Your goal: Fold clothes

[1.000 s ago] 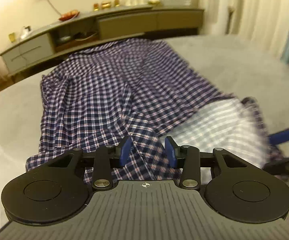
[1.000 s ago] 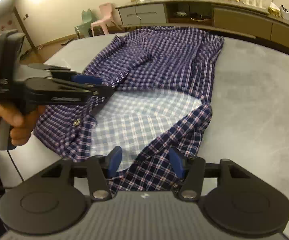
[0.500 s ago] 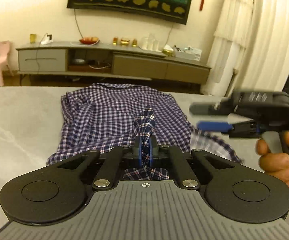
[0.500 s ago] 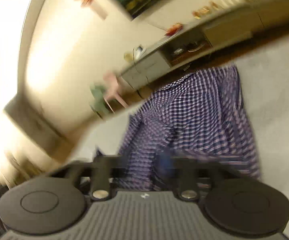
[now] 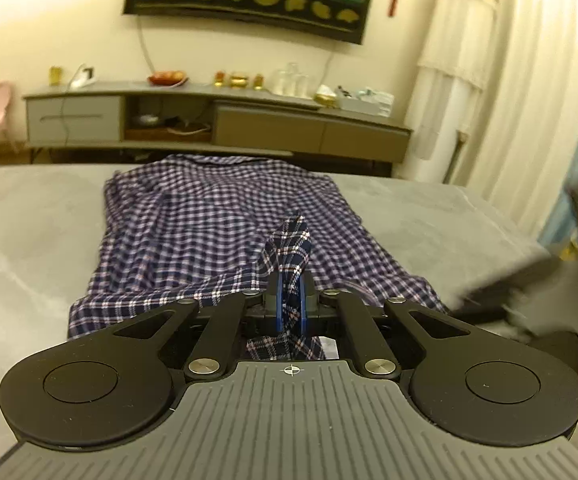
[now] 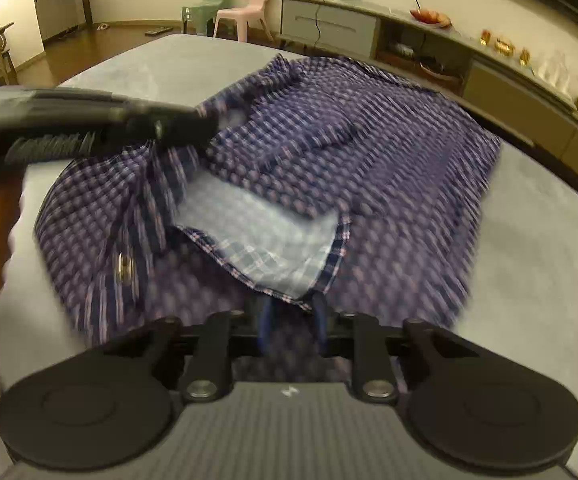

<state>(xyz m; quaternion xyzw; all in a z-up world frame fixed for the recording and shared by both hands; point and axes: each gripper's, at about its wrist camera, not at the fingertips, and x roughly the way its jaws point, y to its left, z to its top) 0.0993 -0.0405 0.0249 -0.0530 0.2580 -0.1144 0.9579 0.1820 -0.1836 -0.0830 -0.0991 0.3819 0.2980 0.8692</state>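
Note:
A navy plaid shirt point(image 5: 217, 220) lies spread on a grey table point(image 5: 29, 216). My left gripper point(image 5: 291, 304) is shut on a pinched fold of its near hem, which stands up between the blue pads. In the right wrist view the shirt point(image 6: 369, 168) shows its pale inside point(image 6: 257, 240) where the hem is turned over. My right gripper point(image 6: 291, 320) has its blue fingers point(image 6: 267, 320) close together on the hem edge, blurred by motion. The left gripper point(image 6: 177, 124) also shows there, holding cloth at the left.
A long low sideboard point(image 5: 217, 120) with small items stands against the far wall. White curtains point(image 5: 509, 80) hang at the right. A pink chair point(image 6: 245, 12) and a green chair point(image 6: 205, 4) stand beyond the table. Bare table point(image 6: 549, 280) lies on both sides of the shirt.
Both grippers were open over the hem a second ago. The left shut on a fold and lifted it. The right swung about and now sits on the hem with fingers nearly together.

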